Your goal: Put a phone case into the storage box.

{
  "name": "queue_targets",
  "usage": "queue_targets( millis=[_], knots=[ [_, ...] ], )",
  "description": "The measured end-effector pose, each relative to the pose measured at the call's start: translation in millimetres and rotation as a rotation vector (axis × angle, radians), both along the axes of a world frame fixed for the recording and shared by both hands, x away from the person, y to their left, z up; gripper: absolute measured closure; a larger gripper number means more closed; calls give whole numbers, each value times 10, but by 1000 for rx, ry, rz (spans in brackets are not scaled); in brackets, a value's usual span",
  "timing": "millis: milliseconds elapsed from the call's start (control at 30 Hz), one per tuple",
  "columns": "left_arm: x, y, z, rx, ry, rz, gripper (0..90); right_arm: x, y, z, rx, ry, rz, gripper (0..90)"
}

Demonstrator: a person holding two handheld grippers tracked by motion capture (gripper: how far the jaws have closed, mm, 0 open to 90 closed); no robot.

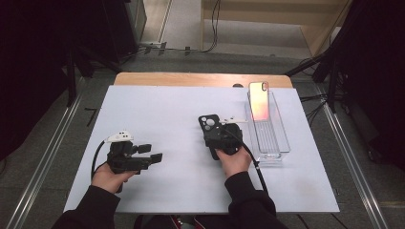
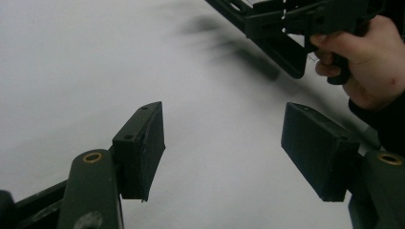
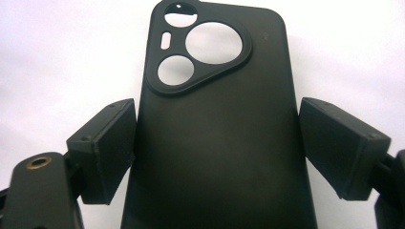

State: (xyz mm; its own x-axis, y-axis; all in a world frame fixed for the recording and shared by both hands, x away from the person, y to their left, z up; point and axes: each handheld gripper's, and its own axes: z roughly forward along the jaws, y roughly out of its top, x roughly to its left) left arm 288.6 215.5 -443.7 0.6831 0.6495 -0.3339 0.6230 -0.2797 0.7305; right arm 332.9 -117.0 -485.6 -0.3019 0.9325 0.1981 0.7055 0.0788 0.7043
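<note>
A black phone case [image 1: 208, 122] lies flat on the white table top [image 1: 157, 114], camera cut-outs at its far end. My right gripper [image 1: 217, 131] sits over its near end. In the right gripper view the case [image 3: 215, 143] lies between the two pads of this gripper [image 3: 217, 143], which is open. The left pad [image 3: 107, 148] sits right at the case's edge, and the right pad [image 3: 334, 143] is a sliver away. My left gripper [image 1: 150, 153] rests at the left, open and holding nothing, and its own view shows its jaws [image 2: 222, 148] wide apart over bare white surface.
A clear plastic tray [image 1: 286, 143] stands right of the case. A phone [image 1: 258, 100] with a pink-orange back leans upright at its far end. The left gripper view shows the other hand [image 2: 367, 62] on its gripper. Dark stands flank the table.
</note>
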Motion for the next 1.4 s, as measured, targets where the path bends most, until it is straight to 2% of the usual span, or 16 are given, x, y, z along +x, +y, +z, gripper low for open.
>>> queue_targets(
  millis=[167, 233, 533, 567, 633, 800, 900, 933, 1000, 1133, 1200, 1400],
  knots=[
    [-1, -7, 2, -3, 7, 4, 317, -34, -68, 139, 20, -6, 22, 141],
    [-9, -22, 11, -1, 4, 4, 315, -70, -106, 202, 46, -3, 33, 141],
    [33, -147, 116, -21, 35, -1, 292, -166, -136, 267, 107, -13, 54, 141],
    [40, -163, 127, -21, 40, 0, 282, -189, -144, 283, 131, -6, 61, 141],
    [59, -198, 150, -20, 43, -3, 282, -216, -158, 304, 142, -3, 75, 141],
    [101, -236, 163, -30, 55, 1, 282, -270, -180, 356, 131, -5, 110, 140],
    [129, -277, 182, -22, 66, 3, 282, -312, -222, 406, 150, -7, 152, 140],
    [137, -295, 194, -10, 67, -2, 282, -327, -228, 422, 145, -16, 158, 141],
    [153, -333, 223, -10, 71, -10, 282, -338, -232, 439, 135, -26, 167, 140],
    [195, -407, 287, -20, 72, -17, 281, -401, -253, 462, 109, -53, 221, 140],
    [219, -437, 319, -20, 78, -18, 281, -421, -271, 455, 108, -51, 236, 140],
    [316, -528, 388, -59, 99, -2, 282, -442, -313, 458, 136, -66, 235, 140]
  ],
)
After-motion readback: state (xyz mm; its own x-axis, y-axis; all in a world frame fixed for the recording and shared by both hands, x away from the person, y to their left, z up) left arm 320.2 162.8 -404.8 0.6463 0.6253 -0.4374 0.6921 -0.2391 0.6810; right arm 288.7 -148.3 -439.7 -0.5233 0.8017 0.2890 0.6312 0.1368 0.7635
